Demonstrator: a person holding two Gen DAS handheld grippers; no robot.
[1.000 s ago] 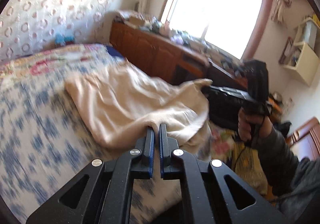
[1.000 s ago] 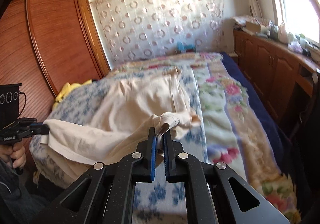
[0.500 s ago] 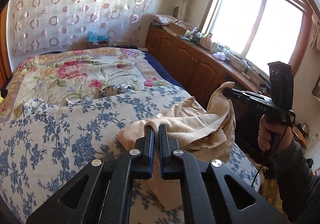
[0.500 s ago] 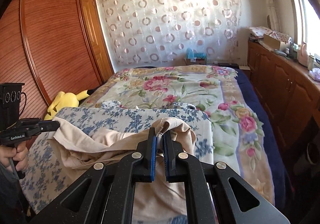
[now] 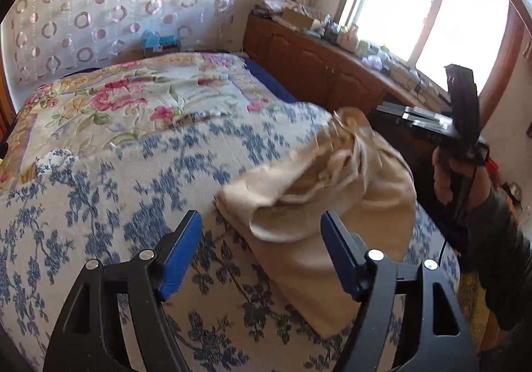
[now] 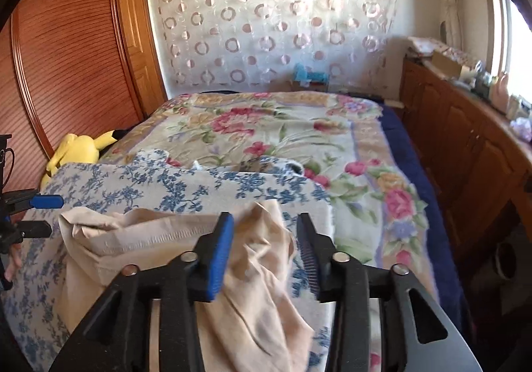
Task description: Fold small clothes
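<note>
A beige garment (image 5: pixel 319 205) lies bunched and folded over on the blue-flowered bedcover (image 5: pixel 116 205), near the bed's front edge; it also shows in the right wrist view (image 6: pixel 186 245). My left gripper (image 5: pixel 261 229) is open, its jaws wide apart just in front of the garment, holding nothing. My right gripper (image 6: pixel 264 232) is open too, jaws either side of the garment's raised end without gripping it. The right gripper (image 5: pixel 429 120) shows in the left wrist view beyond the garment, held by a hand. The left gripper (image 6: pixel 41 214) shows at the left edge of the right wrist view.
A floral quilt (image 6: pixel 282 125) covers the far half of the bed. A wooden cabinet (image 6: pixel 465 139) with clutter runs along the right under a window. A wooden wardrobe (image 6: pixel 66 56) and a yellow plush toy (image 6: pixel 76 149) are on the left.
Both grippers pulled the garment back over itself toward the front of the bed, then opened and let it go. It now lies folded in a loose heap.
</note>
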